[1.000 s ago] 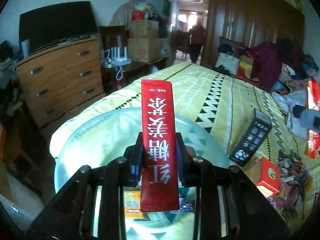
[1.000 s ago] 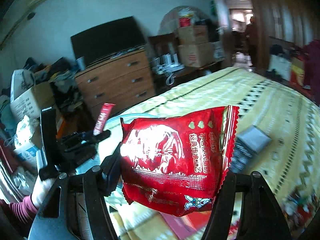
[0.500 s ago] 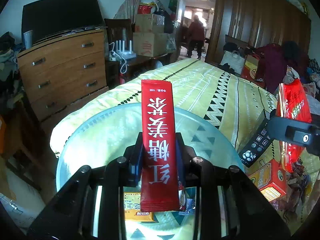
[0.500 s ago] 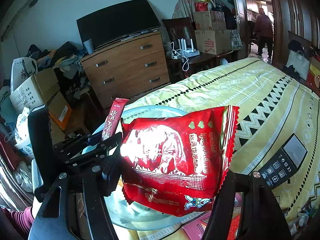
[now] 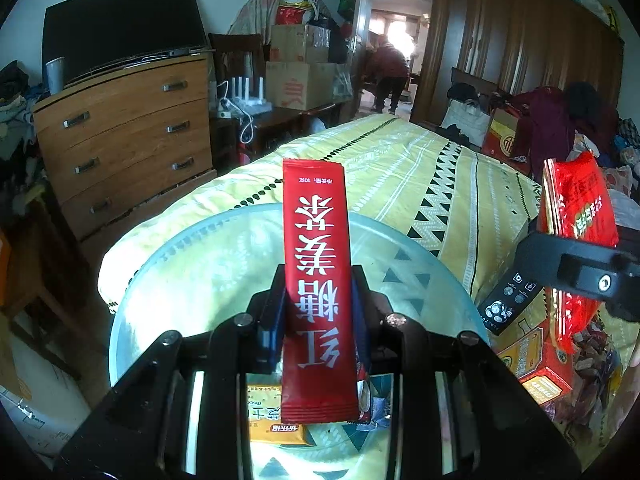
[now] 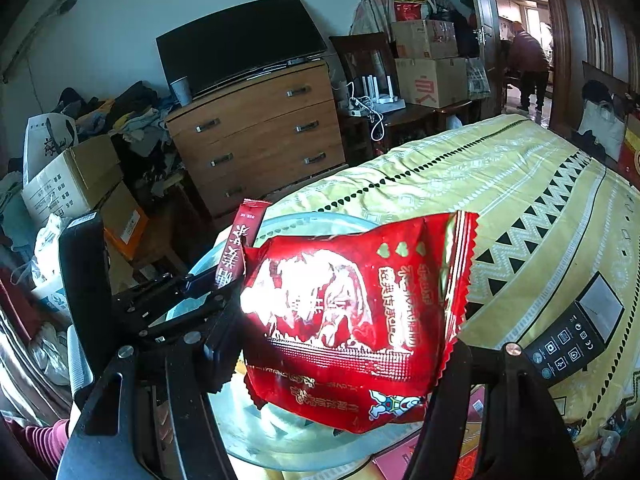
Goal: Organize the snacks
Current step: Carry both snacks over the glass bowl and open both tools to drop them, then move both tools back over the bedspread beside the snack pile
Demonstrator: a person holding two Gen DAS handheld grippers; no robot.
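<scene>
My left gripper (image 5: pixel 318 308) is shut on a long red stick sachet (image 5: pixel 316 264), held upright over a clear glass bowl (image 5: pixel 192 264) on the bed. The sachet also shows in the right wrist view (image 6: pixel 240 244). My right gripper (image 6: pixel 344 340) is shut on a red snack bag (image 6: pixel 352 320), held above the bowl's right side (image 6: pixel 288 436). In the left wrist view that bag (image 5: pixel 576 208) and the right gripper's body show at the right edge. An orange packet (image 5: pixel 276 416) lies in the bowl under the sachet.
A black remote control (image 6: pixel 572 336) lies on the yellow patterned bedspread (image 5: pixel 420 184) right of the bowl. Red and orange snack boxes (image 5: pixel 532 364) and loose wrappers lie at the right. A wooden dresser (image 5: pixel 124 140) stands beyond the bed's left edge.
My right gripper has moved left with the red bag, from off to the side to over the bowl's right part. My left gripper stays over the bowl with the sachet.
</scene>
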